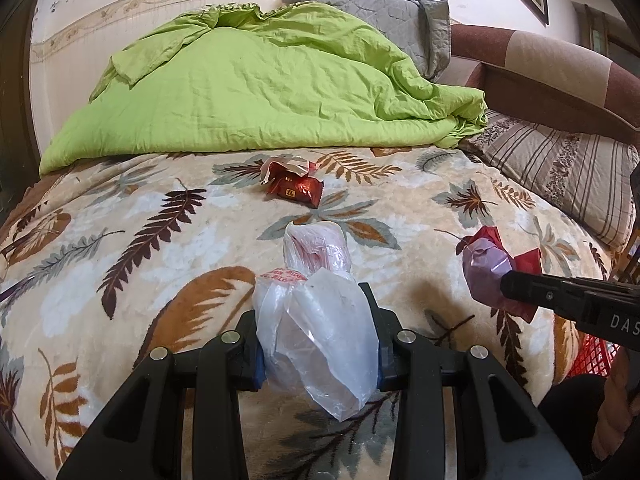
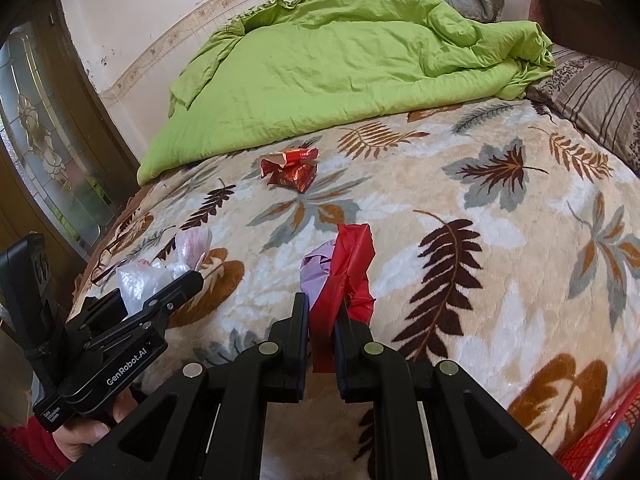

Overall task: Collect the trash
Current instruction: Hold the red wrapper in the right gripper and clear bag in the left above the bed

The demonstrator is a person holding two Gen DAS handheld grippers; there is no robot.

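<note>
My left gripper point(image 1: 316, 320) is shut on a crumpled clear plastic bag point(image 1: 316, 340) with red print, held just above the leaf-patterned blanket point(image 1: 160, 240). In the right wrist view that same bag point(image 2: 152, 272) shows at the left, inside the left gripper point(image 2: 176, 280). My right gripper point(image 2: 322, 312) is shut on a red and lilac plastic scrap point(image 2: 348, 272), also seen at the right of the left wrist view as the scrap point(image 1: 488, 268). A shiny red snack wrapper point(image 1: 294, 186) point(image 2: 290, 170) lies loose on the blanket farther back.
A rumpled green quilt point(image 1: 248, 88) covers the far half of the bed. Striped pillows point(image 1: 560, 168) lie at the right, by a brown headboard point(image 1: 560, 64). A red mesh basket point(image 1: 592, 354) point(image 2: 600, 440) sits low beside the bed. A glazed door point(image 2: 44, 160) stands at the left.
</note>
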